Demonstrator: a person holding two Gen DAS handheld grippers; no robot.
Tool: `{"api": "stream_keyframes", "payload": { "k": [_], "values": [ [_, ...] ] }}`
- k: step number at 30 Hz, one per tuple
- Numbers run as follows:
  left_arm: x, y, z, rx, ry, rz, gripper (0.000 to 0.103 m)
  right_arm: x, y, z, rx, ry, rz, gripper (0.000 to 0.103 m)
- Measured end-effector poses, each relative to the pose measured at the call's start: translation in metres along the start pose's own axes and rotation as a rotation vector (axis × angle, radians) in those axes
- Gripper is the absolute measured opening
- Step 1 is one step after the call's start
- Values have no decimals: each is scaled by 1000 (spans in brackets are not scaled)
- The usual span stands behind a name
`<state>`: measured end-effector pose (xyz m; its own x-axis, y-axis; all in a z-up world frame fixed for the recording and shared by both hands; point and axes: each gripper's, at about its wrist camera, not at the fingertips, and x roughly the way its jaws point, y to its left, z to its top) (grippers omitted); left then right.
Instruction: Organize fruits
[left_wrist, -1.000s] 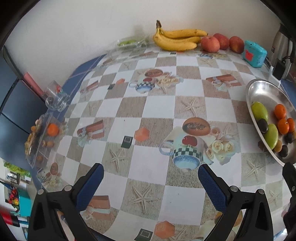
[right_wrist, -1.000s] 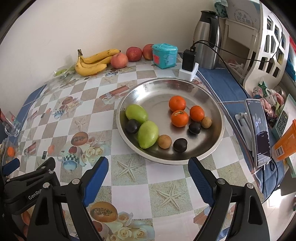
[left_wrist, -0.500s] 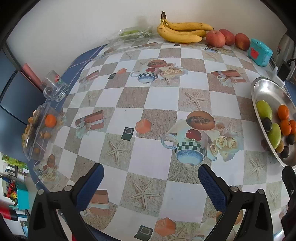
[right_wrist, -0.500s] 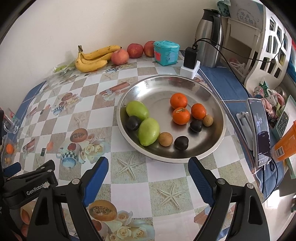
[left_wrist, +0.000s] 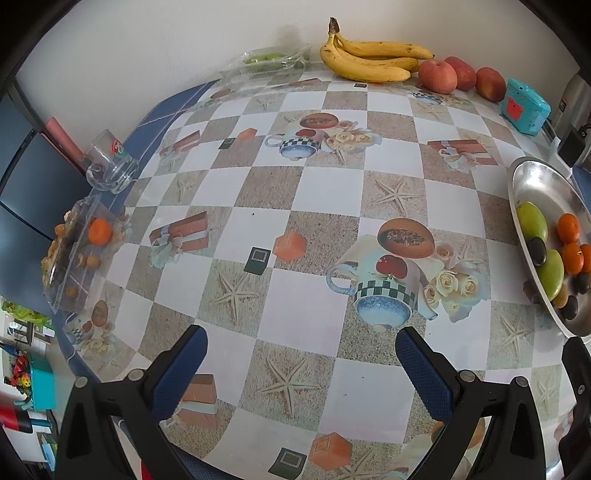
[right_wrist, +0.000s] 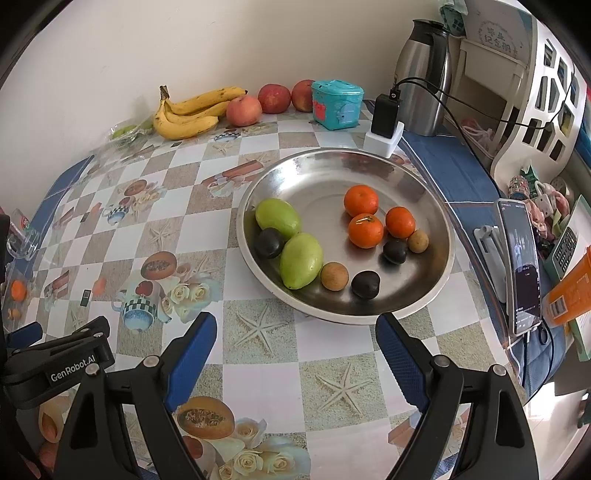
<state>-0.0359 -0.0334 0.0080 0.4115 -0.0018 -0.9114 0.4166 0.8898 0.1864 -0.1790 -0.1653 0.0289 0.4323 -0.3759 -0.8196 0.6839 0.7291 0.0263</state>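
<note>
While right fingers (right_wrist: 402, 354) gape, steel plate (right_wrist: 424, 295) lies just beyond

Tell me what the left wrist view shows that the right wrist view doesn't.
Only the left wrist view shows the left claw head on, open over bare tablecloth. Only the right wrist view shows the whole metal dish, the steel flask, the phone and the open right claw. Both share the bananas, apples, teal box and glass mug.

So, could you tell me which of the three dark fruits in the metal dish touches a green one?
The leftmost dark fruit, wedged between both green fruits; the others lie apart.
</note>
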Motion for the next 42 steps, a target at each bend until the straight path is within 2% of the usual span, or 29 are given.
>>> {"api": "stream_keyframes", "payload": {
  "k": [42],
  "values": [
    [6,3,0,-24,26,-7,103,2,-3,-1,4,18,-7,88]
  ]
}}
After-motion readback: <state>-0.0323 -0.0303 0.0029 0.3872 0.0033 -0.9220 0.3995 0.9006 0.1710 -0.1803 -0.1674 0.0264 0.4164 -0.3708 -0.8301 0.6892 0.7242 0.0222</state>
